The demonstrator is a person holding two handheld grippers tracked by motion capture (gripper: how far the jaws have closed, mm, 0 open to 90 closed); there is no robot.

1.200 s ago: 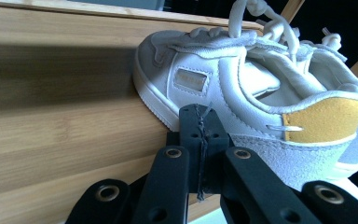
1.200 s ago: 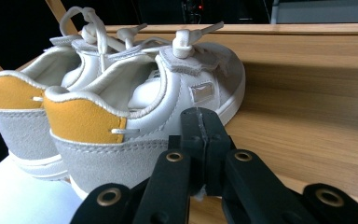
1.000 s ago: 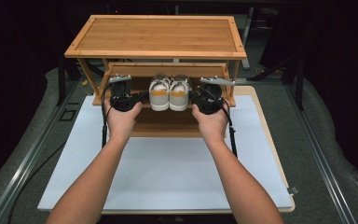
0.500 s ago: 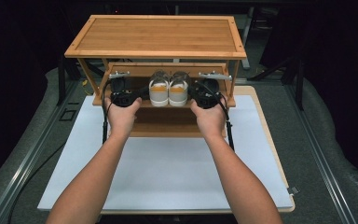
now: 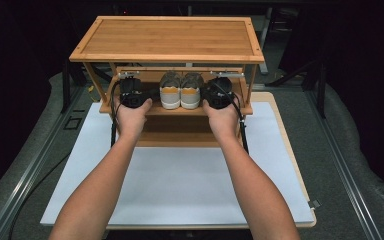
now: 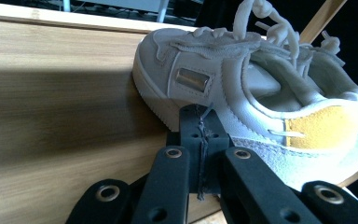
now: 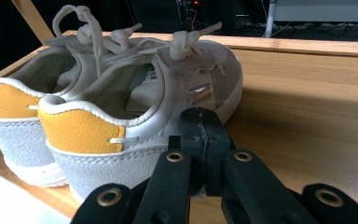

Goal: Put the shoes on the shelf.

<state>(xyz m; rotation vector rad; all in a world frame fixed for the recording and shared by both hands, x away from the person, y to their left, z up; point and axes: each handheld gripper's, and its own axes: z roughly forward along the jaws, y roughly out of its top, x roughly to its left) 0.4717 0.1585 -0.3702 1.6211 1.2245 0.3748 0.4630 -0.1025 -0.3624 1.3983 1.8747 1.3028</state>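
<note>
Sneakers (image 5: 181,91), toes under shelf top (image 5: 172,37)

The right tool (image 7: 201,122) rises from the bottom edge with its two black jaws pressed together, and nothing is between them. The tip of the jaws is against the side of the nearer shoe (image 7: 140,126), low on its pale grey wall. This shoe is light grey with a yellow heel patch, a small shiny tag on its side and knotted white laces. A second shoe (image 7: 16,112) of the same kind stands just beside it, at the left, heel toward the camera. Both shoes stand upright on a wooden shelf (image 7: 307,102), which extends to the right.
</note>
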